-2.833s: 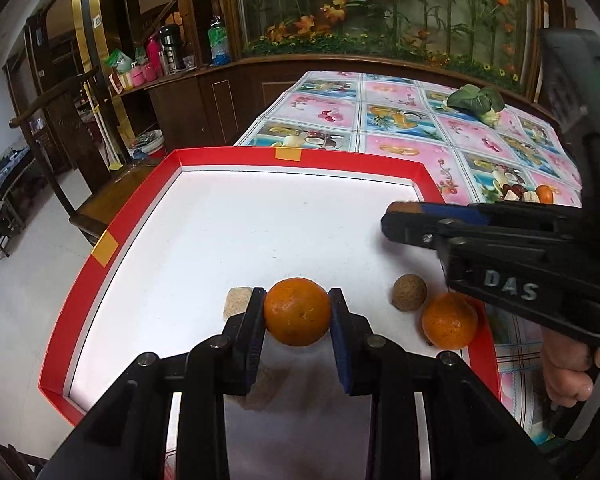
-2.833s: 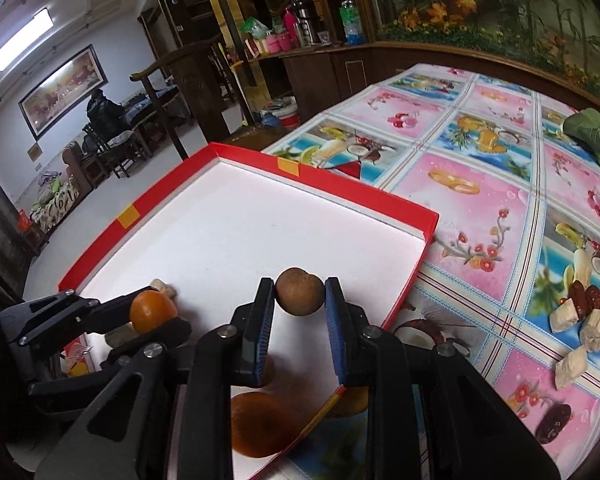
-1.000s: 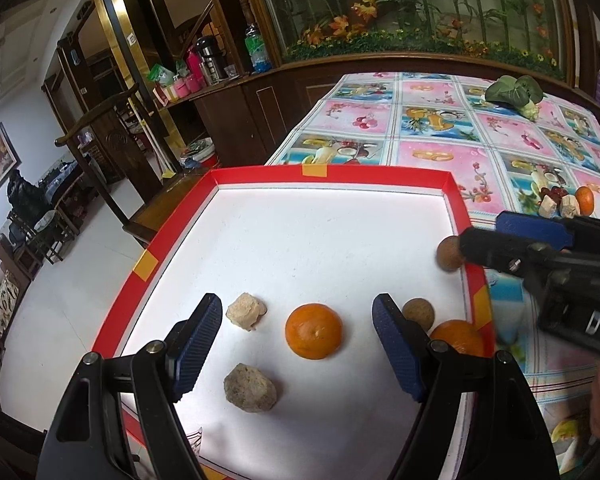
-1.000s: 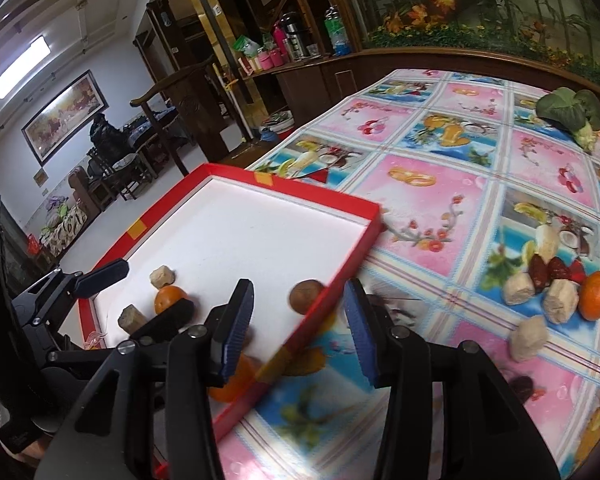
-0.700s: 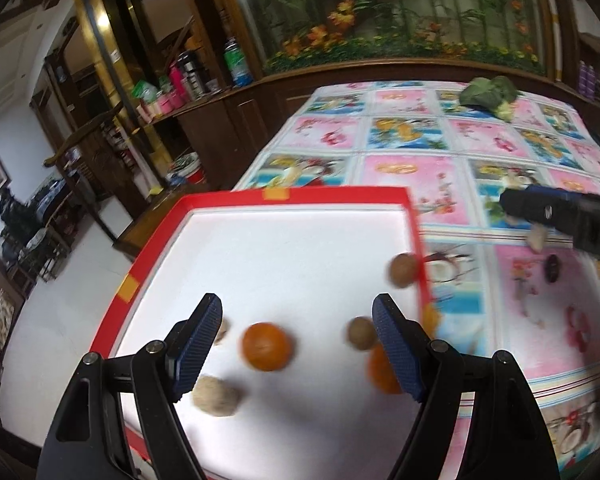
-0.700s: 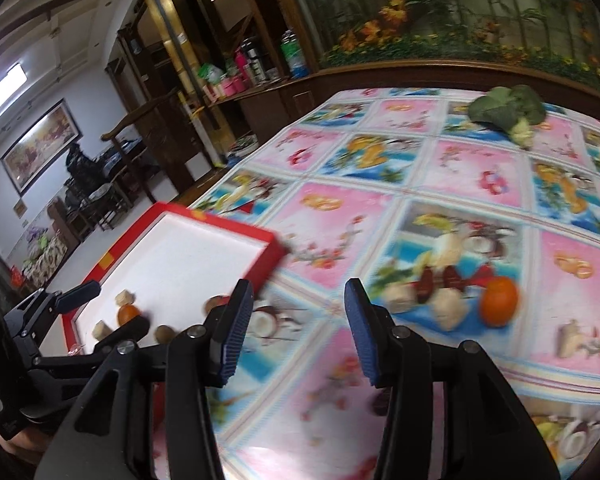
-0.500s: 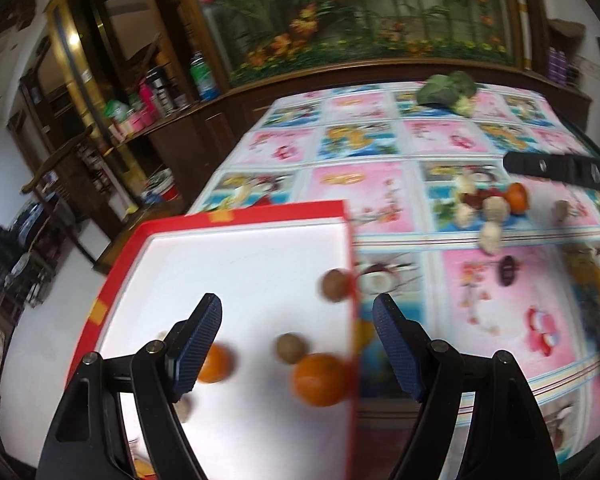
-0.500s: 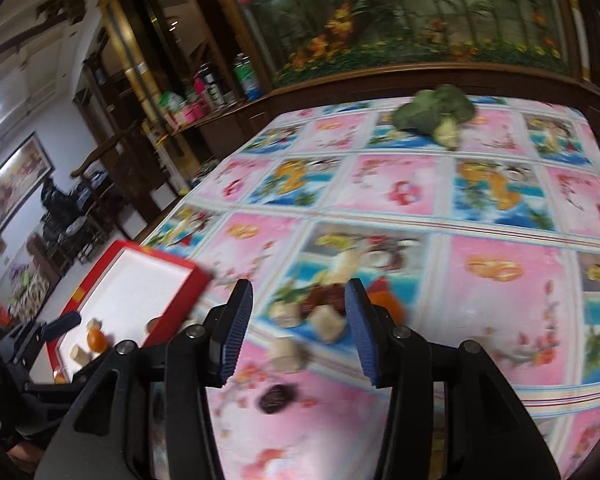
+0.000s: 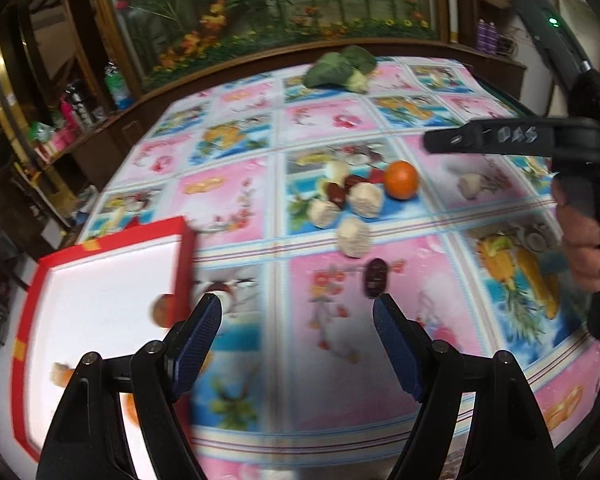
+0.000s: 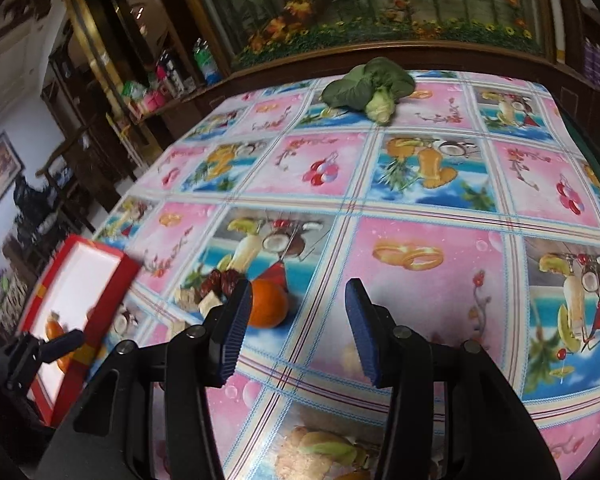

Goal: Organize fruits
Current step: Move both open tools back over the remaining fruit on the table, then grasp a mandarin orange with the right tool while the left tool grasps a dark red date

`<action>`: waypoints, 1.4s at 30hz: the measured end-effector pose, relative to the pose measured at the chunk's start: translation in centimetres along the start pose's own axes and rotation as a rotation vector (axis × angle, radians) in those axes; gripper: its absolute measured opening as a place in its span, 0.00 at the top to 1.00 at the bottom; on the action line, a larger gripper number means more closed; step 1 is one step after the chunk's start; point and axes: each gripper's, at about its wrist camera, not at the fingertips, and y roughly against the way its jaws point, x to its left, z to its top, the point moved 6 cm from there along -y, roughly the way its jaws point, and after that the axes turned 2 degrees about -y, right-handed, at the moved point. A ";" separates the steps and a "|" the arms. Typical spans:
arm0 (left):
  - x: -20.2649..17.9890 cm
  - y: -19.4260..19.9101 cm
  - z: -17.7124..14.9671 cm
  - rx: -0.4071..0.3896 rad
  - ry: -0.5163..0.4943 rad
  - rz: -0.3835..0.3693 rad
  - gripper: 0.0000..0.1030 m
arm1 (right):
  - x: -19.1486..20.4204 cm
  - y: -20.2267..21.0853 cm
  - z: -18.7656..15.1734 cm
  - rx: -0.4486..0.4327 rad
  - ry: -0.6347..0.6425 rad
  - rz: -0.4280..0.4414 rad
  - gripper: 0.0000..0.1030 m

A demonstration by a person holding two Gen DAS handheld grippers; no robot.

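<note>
My left gripper (image 9: 296, 320) is open and empty above the flowered tablecloth, just right of the red tray (image 9: 184, 256). The tray holds a brown round fruit (image 9: 162, 312) and an orange (image 9: 62, 374) partly hidden behind my fingers. Ahead lies a loose pile: an orange (image 9: 400, 179), beige lumps (image 9: 366, 205), red dates (image 9: 340, 192) and a dark date (image 9: 376, 278). My right gripper (image 10: 298, 312) is open too, with the same orange (image 10: 270, 306) just beyond its left finger and the dates (image 10: 224, 280) further left. In the left wrist view the right gripper (image 9: 436, 141) hovers above the pile.
A green leafy vegetable (image 10: 368, 84) lies at the table's far side. A lone beige lump (image 9: 471, 185) sits right of the pile. A hand (image 9: 584, 240) holds the right gripper's handle. The red tray (image 10: 112, 280) sits at the table's left edge, with dark wooden shelves beyond.
Both grippers let go of their fruit in the tray, the orange and the brown fruit, and opened. Both then swung right, away from the tray and over to the loose pile.
</note>
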 end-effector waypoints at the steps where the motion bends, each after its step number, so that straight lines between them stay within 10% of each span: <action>1: -0.2 -0.1 0.0 0.002 0.004 -0.014 0.24 | 0.4 -0.2 -0.2 0.002 0.019 -0.006 0.51; 24: -1.1 0.3 -0.8 0.012 0.053 -0.080 0.24 | 2.9 -4.2 -1.9 0.061 0.072 -0.015 0.66; 42: 1.1 -0.2 -0.9 0.022 0.091 -0.041 0.24 | -4.3 -1.5 -0.2 0.097 -0.204 -0.092 0.67</action>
